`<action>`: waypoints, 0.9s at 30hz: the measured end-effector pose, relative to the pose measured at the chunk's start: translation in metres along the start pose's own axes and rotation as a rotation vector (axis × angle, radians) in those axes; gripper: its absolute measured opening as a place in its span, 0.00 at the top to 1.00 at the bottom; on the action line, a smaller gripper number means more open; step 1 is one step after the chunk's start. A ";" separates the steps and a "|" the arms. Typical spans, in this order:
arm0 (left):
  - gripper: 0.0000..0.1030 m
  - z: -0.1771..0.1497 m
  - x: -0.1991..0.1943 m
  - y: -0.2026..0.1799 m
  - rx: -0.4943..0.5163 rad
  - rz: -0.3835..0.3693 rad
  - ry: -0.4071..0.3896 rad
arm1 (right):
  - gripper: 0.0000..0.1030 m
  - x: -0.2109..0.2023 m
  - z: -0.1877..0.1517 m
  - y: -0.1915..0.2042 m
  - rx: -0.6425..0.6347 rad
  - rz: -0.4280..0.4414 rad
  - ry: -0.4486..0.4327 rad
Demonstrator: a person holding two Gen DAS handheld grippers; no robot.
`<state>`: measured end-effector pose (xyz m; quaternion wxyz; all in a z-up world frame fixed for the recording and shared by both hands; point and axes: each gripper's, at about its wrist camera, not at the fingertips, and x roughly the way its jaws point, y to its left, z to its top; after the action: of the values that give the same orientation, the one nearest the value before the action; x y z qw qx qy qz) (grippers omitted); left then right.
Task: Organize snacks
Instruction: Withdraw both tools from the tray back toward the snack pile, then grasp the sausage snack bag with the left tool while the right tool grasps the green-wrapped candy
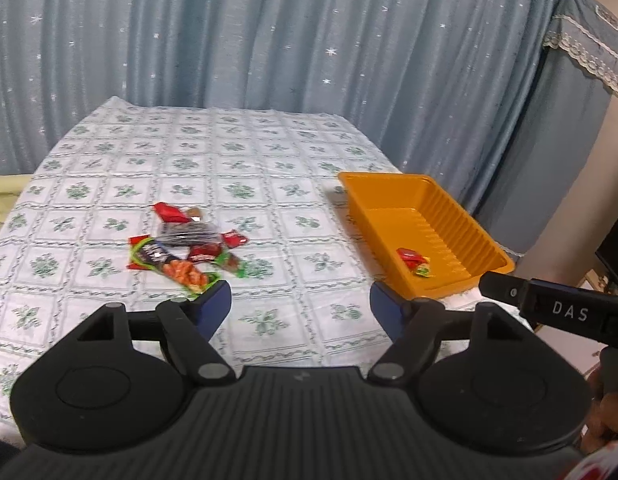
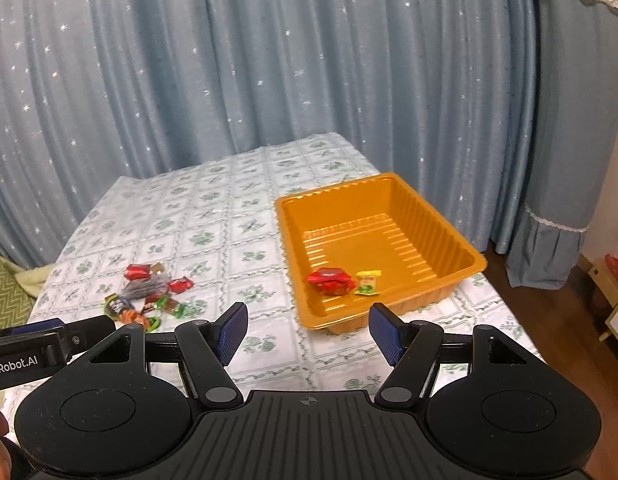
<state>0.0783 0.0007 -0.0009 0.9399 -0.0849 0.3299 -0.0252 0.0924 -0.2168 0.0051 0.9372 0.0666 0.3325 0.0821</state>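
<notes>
Two snacks already lay in the orange tray [image 2: 461, 258]: a red packet [image 2: 332, 281] and a small yellow-green packet [image 2: 368, 282] just beside it, near the tray's front wall. The tray sat at the right side of the worktop [image 1: 269, 152], on its floral cloth. You had the rest, a pile of snack packets [image 1: 185, 246], lying well apart from the tray to the left. Your left tongs [image 1: 301, 305] were spread wide and gripped nothing, hovering above the cloth near the pile. Your right tongs [image 2: 308, 330] were likewise spread and bare, in front of the tray.
</notes>
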 end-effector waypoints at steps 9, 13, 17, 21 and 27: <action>0.28 -0.010 -0.001 0.045 -0.055 0.084 0.012 | 0.35 0.016 -0.012 0.026 -0.029 0.055 0.026; 0.28 -0.012 0.004 0.062 -0.089 0.114 0.018 | 0.35 0.025 -0.017 0.040 -0.045 0.084 0.030; 0.28 -0.014 0.014 0.078 -0.128 0.146 0.024 | 0.35 0.041 -0.021 0.049 -0.055 0.105 0.042; 0.28 -0.011 0.035 0.092 -0.174 0.179 0.033 | 0.35 0.061 -0.026 0.058 -0.071 0.116 0.063; 0.35 -0.005 0.074 0.110 -0.258 0.199 0.044 | 0.35 0.095 -0.030 0.072 -0.104 0.147 0.075</action>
<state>0.1321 0.1003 -0.0693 0.9116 -0.1715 0.3574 0.1087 0.1381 -0.1255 -0.0633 0.9176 0.0391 0.3570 0.1703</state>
